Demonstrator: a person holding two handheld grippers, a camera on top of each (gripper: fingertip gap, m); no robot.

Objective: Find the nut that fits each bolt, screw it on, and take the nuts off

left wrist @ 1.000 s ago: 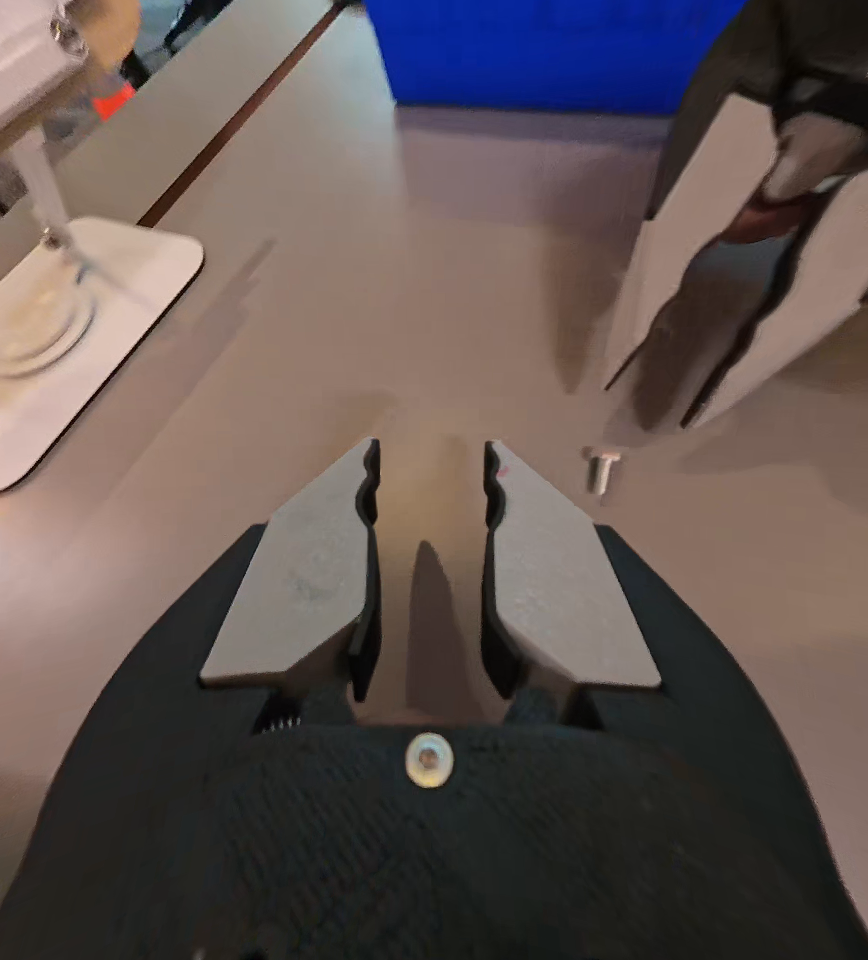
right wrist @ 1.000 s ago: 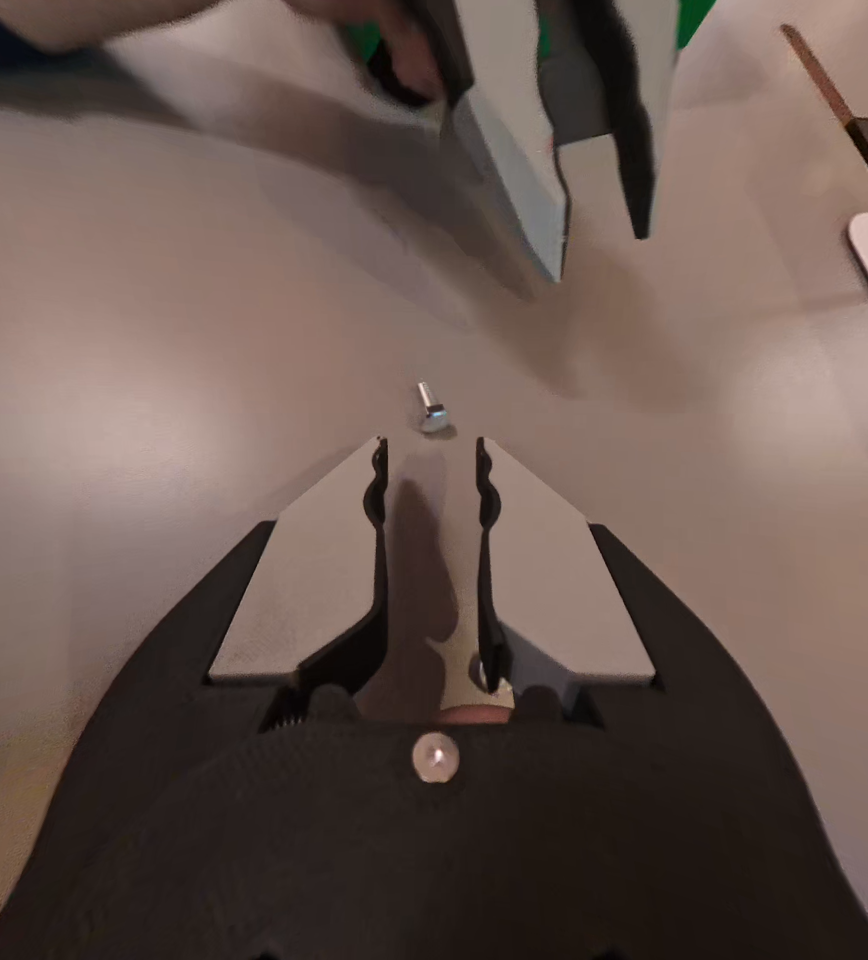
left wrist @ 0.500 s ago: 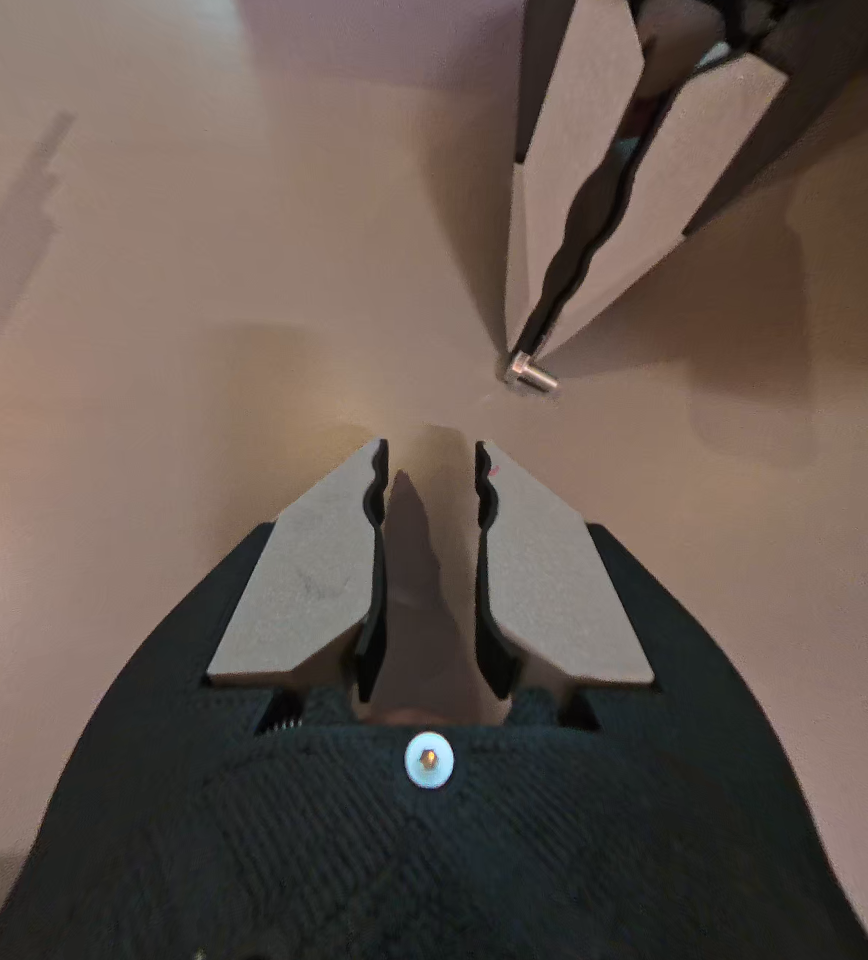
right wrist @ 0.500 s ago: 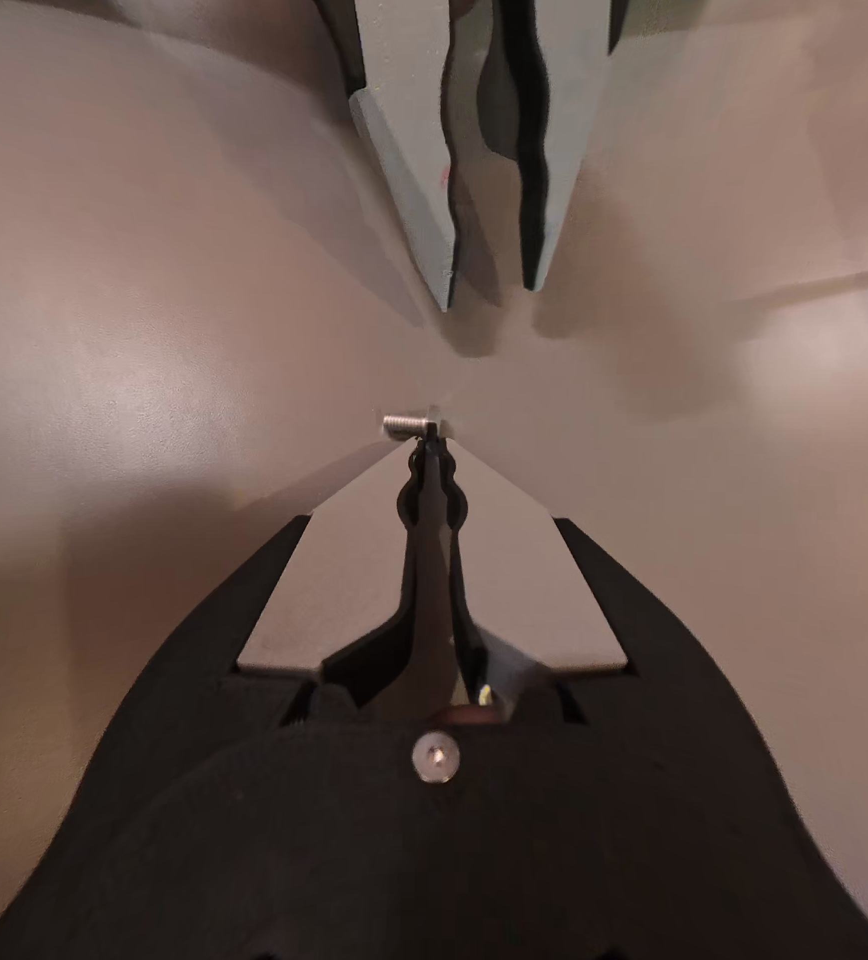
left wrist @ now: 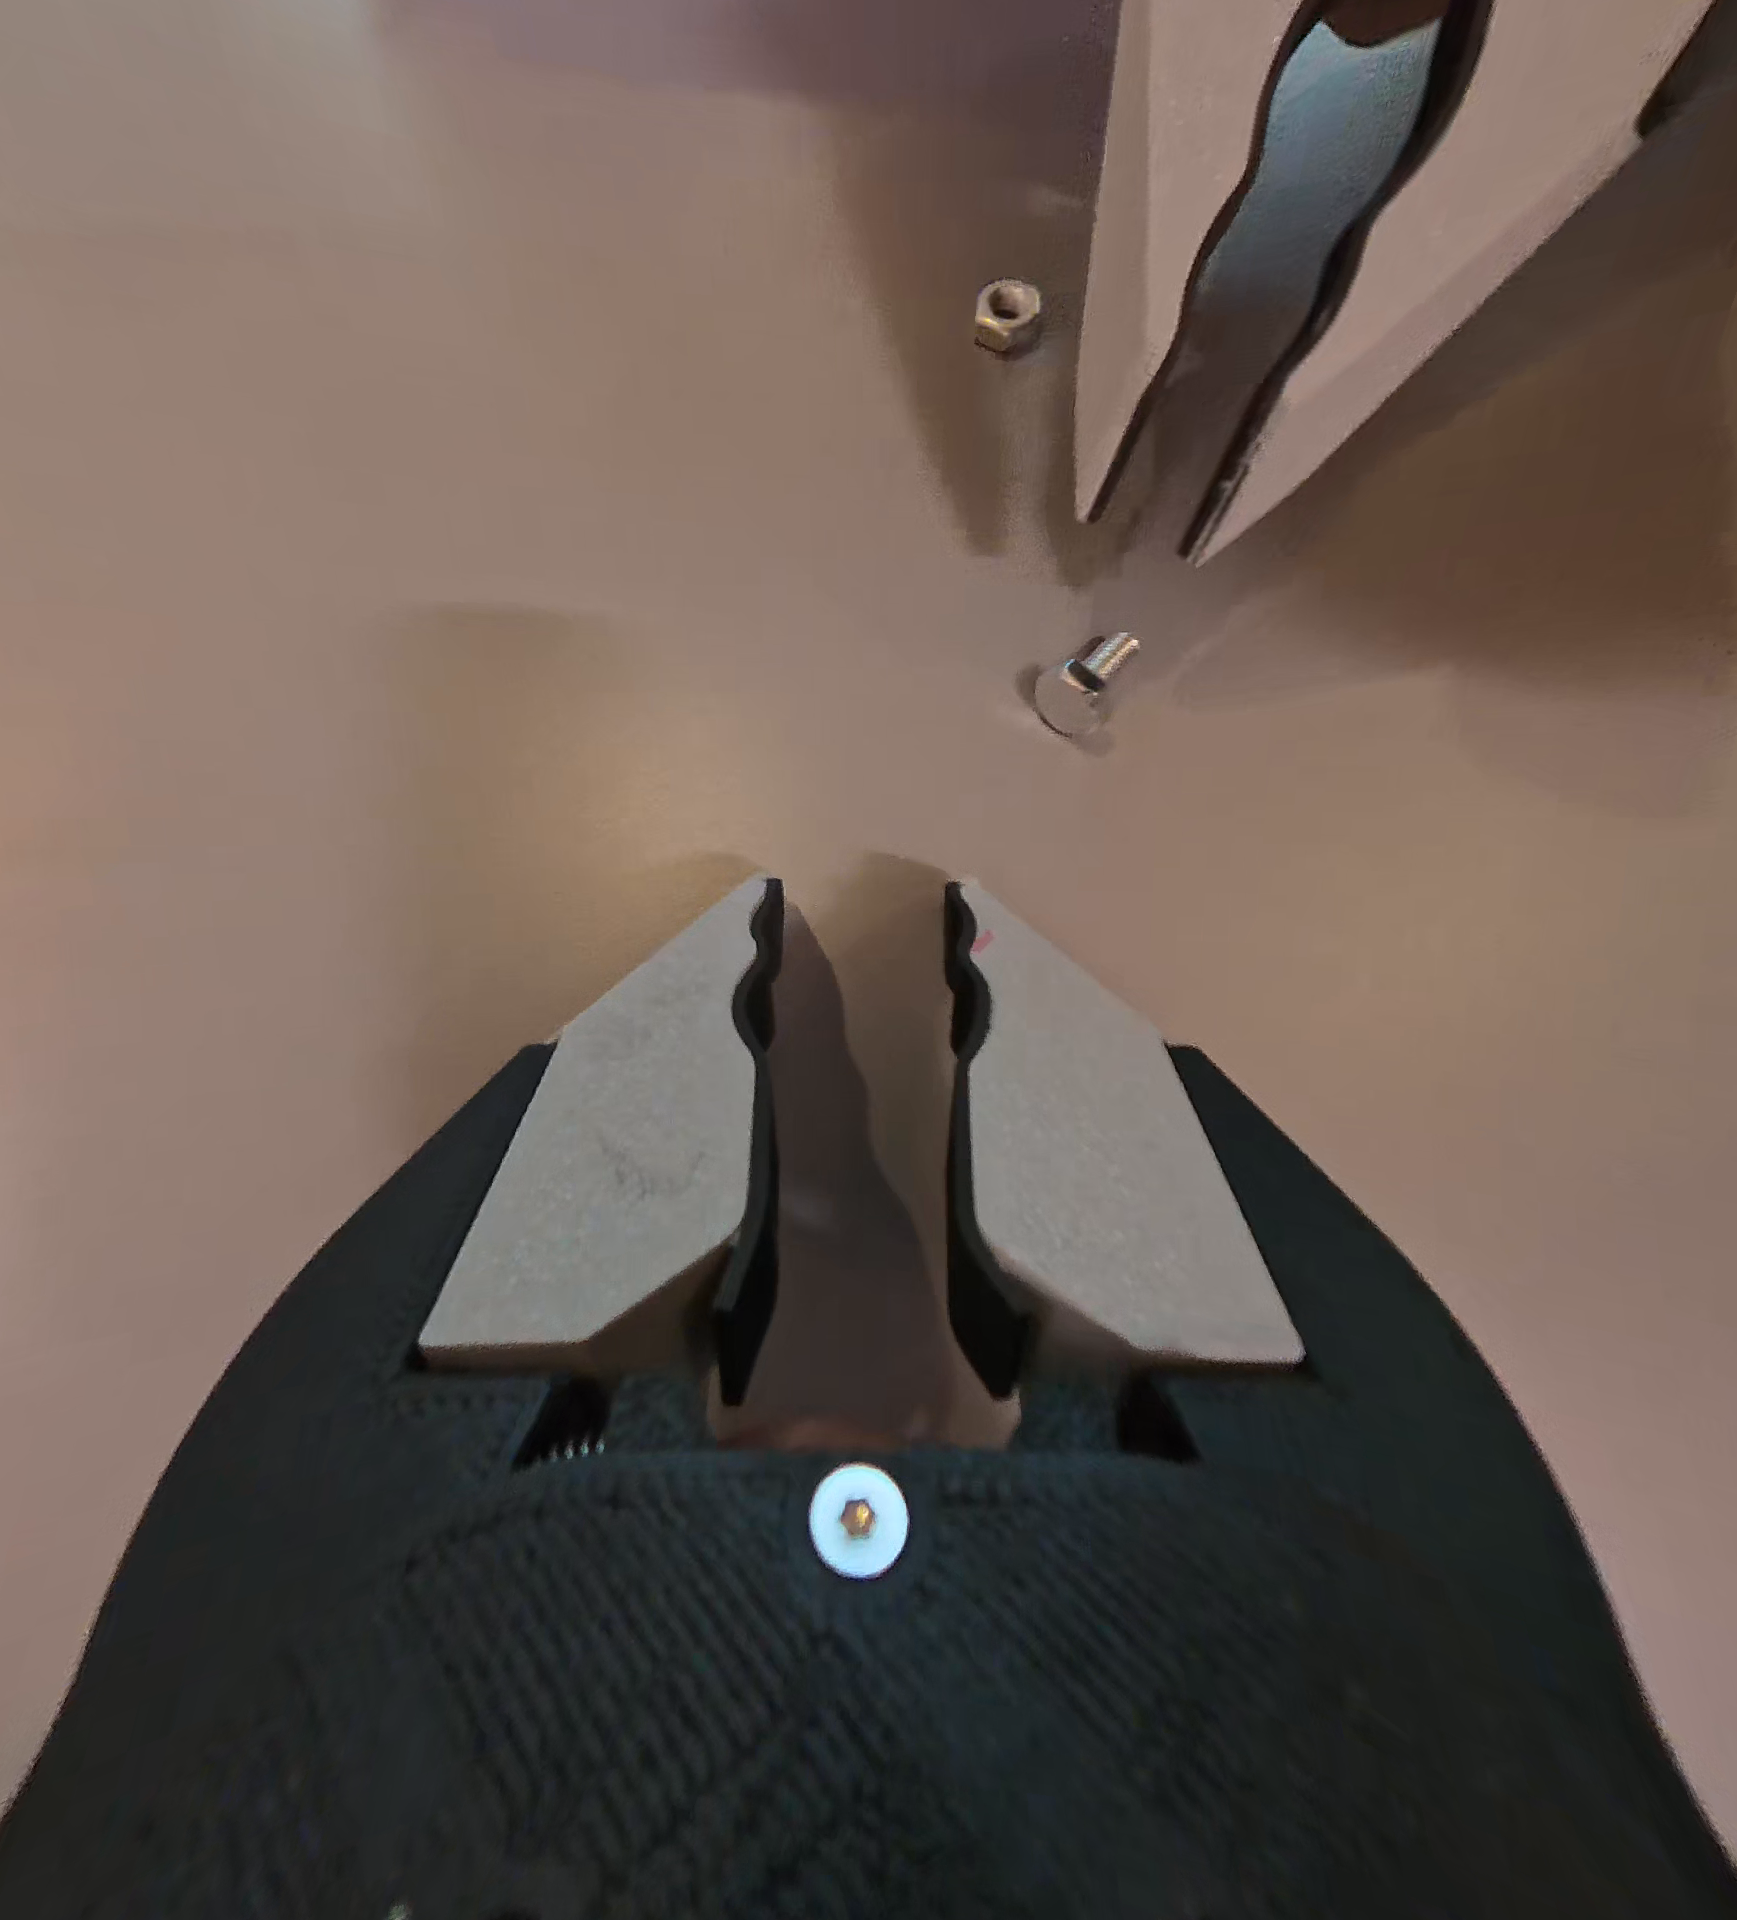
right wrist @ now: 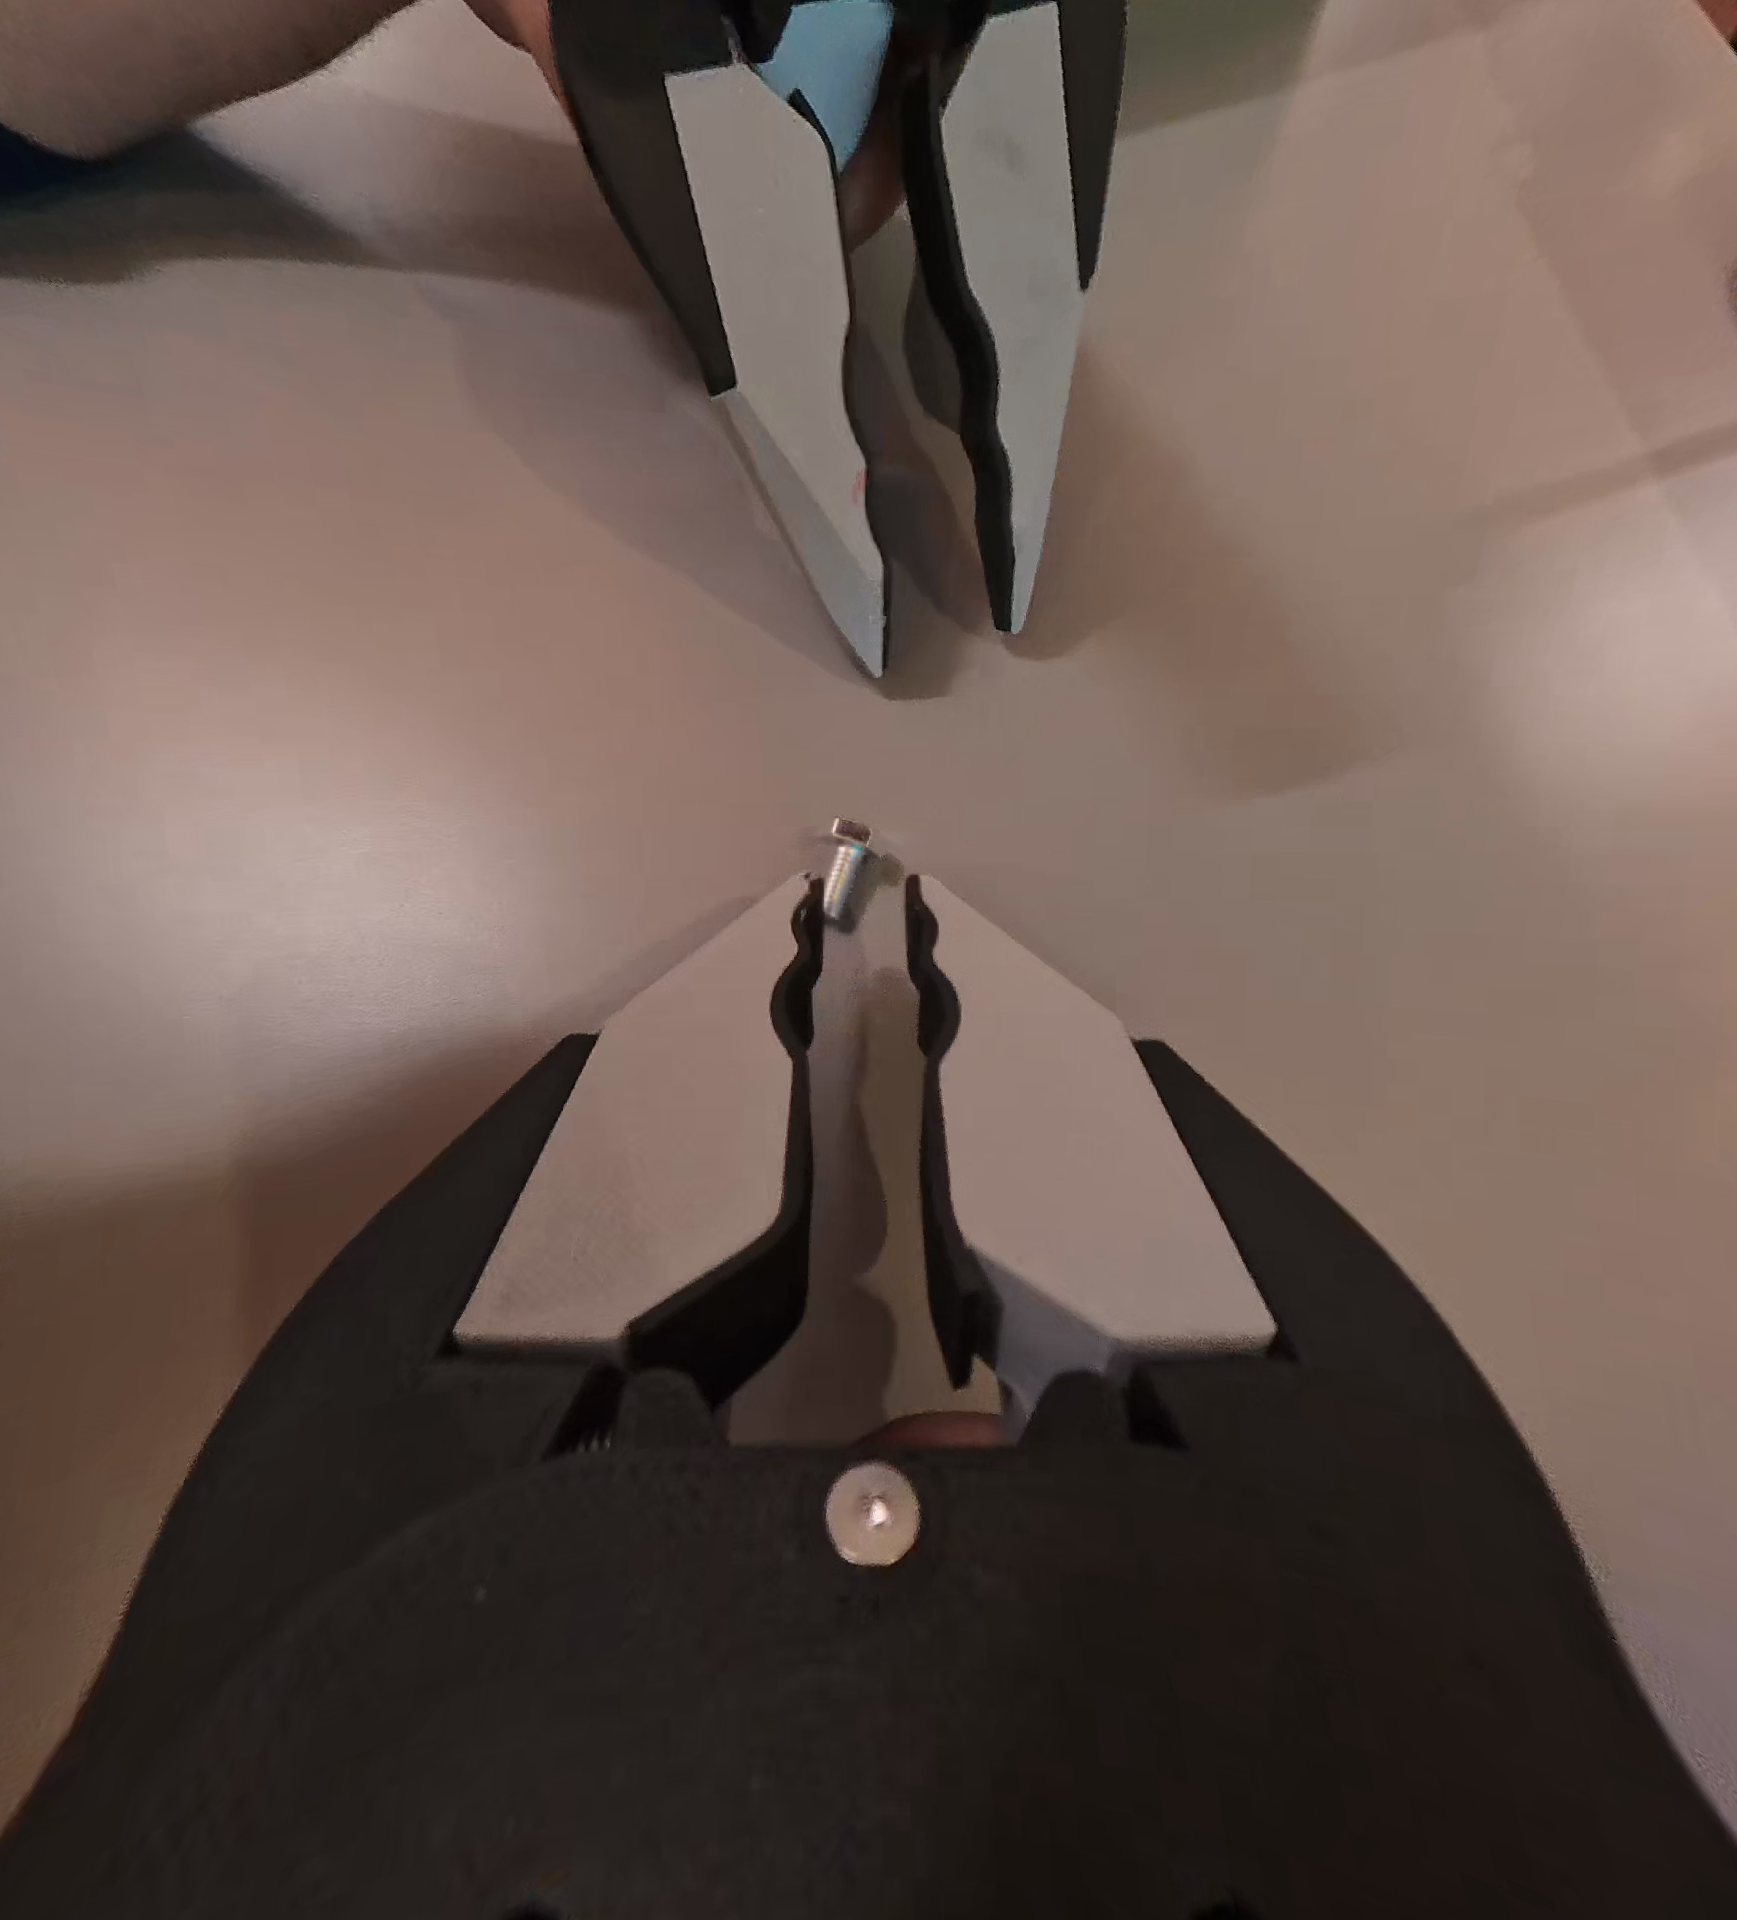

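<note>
On the table, between the two grippers, lies a small steel bolt; a nut sits farther off. Left gripper and right gripper both gape, empty. The bolt looks light, hard, slippery: pinch its shank.

Your bolt is small, silver, hex-headed, lying on its side on the worktop, bare threads, no nut on it. Your nut is brass-coloured, hex, lying flat, hole up, well apart from the bolt.

Silver bolt — brass-coloured nut
</note>
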